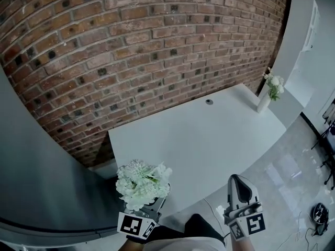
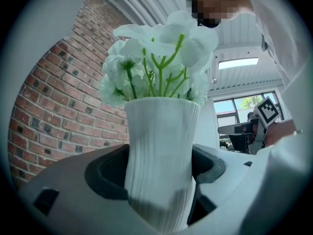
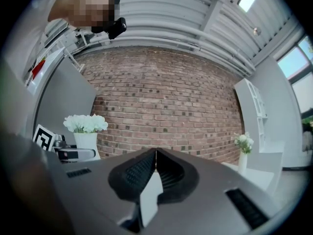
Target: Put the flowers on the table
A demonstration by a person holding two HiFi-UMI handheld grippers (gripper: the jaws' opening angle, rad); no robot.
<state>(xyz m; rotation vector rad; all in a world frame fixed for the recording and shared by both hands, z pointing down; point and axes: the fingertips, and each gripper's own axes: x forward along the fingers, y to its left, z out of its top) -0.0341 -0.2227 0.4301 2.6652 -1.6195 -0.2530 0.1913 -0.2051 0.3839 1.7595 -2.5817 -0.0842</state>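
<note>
Flowers (image 1: 142,184) in ribbed white vase (image 2: 161,131), vase clamped in left tongs (image 1: 155,205), right tongs (image 3: 155,156) together, empty, table (image 1: 209,135) beyond

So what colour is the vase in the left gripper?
White vase, vertically ribbed; left gripper view shows it best.

Brick wall (image 1: 157,41), white shelf (image 1: 301,27)

Vase (image 2: 161,151) foot hidden between fingers (image 2: 105,177)
</note>
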